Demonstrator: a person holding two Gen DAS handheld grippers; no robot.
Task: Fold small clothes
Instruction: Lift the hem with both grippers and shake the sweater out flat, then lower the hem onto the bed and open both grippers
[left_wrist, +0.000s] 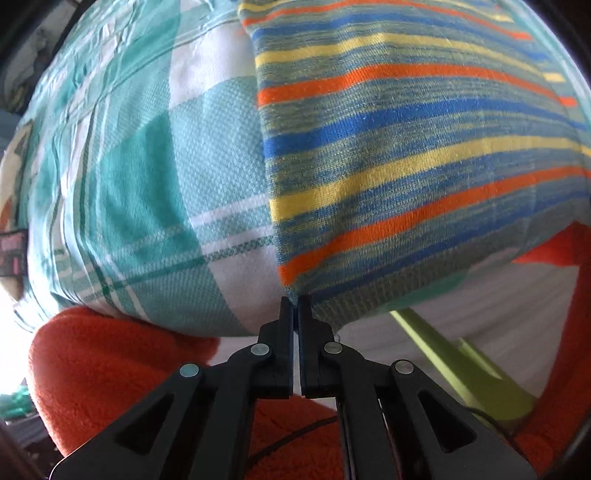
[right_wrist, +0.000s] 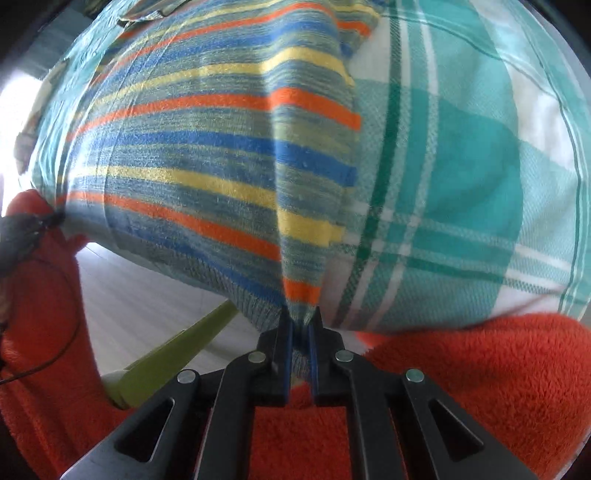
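Both tongs point forward and slightly upward toward a surface covered with a teal and white checked cloth (left_wrist: 140, 177), each reaching in from its near edge. The left tongs (left_wrist: 295, 301) have their black fingers drawn together, with only a thin slit between them, pinched on the lower left corner of the striped garment (left_wrist: 406, 147). The right tongs (right_wrist: 301, 319) are clamped on the opposite lower corner, where a bunched fold of the knit sits between the blue-lined pads (right_wrist: 286, 354) and spills down behind them.

The striped garment, banded in orange, blue, yellow and grey-green, lies spread over the checked cloth and stretches away from both tongs. Its ribbed hem runs along the near edge between the two held corners. In the right wrist view a ridge of fabric rises from the pinched corner toward the top of the garment.

An orange fleece sleeve (left_wrist: 110, 369) shows below and beside the tongs in both views. A lime-green bar (left_wrist: 458, 365) slants under the edge of the surface, possibly a furniture leg, though the view is too warped to be sure. Pale floor (right_wrist: 147, 295) shows beneath the hanging hem
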